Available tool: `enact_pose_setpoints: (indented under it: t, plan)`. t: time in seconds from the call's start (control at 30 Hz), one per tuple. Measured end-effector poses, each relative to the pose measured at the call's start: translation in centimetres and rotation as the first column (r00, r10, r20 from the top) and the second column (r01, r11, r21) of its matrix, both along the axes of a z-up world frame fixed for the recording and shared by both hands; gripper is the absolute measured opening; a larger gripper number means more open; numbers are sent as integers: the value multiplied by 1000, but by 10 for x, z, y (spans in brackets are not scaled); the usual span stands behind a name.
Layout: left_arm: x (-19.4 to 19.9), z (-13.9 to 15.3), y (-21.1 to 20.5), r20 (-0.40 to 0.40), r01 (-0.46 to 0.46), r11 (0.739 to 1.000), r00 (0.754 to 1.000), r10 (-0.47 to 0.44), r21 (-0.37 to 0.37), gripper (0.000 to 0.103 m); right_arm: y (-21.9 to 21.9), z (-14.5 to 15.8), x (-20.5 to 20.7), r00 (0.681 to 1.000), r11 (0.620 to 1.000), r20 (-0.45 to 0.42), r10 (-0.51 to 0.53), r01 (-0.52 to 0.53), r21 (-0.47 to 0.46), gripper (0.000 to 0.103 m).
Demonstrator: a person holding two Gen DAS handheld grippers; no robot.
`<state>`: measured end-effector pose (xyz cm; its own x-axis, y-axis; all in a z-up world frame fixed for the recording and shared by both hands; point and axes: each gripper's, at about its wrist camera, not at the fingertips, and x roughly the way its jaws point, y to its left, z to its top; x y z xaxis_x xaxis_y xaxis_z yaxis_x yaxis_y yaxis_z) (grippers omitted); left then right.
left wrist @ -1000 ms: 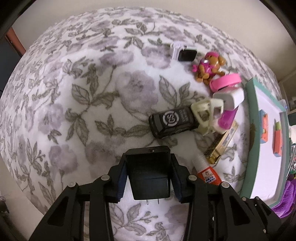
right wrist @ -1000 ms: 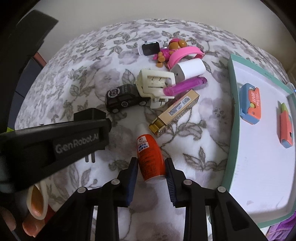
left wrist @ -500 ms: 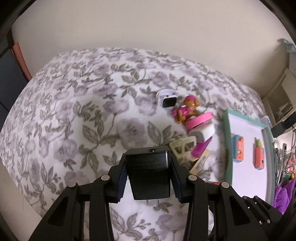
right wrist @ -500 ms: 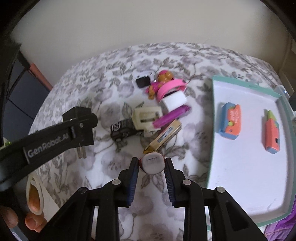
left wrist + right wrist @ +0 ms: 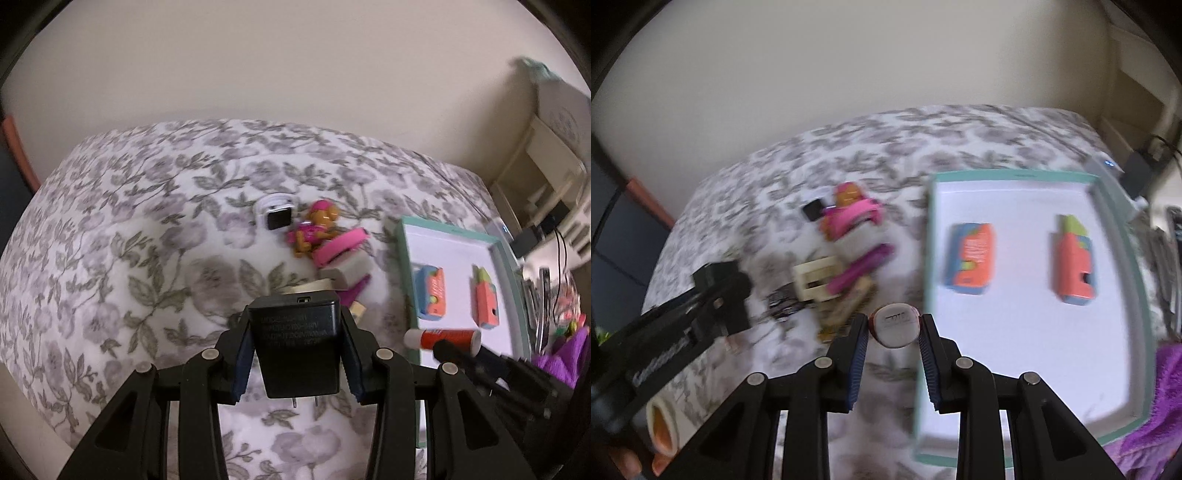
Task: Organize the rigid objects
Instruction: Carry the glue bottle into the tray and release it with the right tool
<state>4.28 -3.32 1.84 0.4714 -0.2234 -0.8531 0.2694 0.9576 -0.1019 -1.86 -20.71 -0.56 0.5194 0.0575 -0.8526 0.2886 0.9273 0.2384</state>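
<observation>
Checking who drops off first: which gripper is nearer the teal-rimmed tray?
Right. The right gripper, holding the glue stick, hovers at the tray's near-left edge. The left gripper, clamping the black charger, sits left of it, over the floral bedspread.

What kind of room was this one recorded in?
Most likely a bedroom at home: the work surface looks like a bed under a soft floral blanket against a plain wall, small toys such as a pup figure lie on it, and cream shelving stands alongside.

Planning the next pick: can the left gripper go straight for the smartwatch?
Probably not yet. The left gripper is shut on the black charger, so it must drop that first. The smartwatch itself lies uncovered on the bedspread.
</observation>
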Motion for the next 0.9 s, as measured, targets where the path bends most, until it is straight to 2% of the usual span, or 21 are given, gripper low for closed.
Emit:
enact_pose_setpoints:
  t: [0.17,0.3,0.43,0.6,0.9]
  plan:
    - [-11,-1,-33,27,88,996,996,-89,31,44,-38,-8,-10,994,994,-29,-107,107,-11,30]
    - [-21,-1,-59,40,158,987,986,-159,18,44,-68,-10,-20,983,983,-41,-181,179,-47,30]
    - [-35,-4,-86,59,233,972,970,-234,27,44,-95,-13,-33,967,967,-49,-251,248,-59,30]
    - [-48,-12,-115,52,312,950,948,-313,27,44,-129,-21,-48,938,940,-67,-341,341,-21,30]
    - [-67,-38,-153,6,406,908,913,-408,101,44,-149,-26,-58,921,924,-73,-383,383,-8,30]
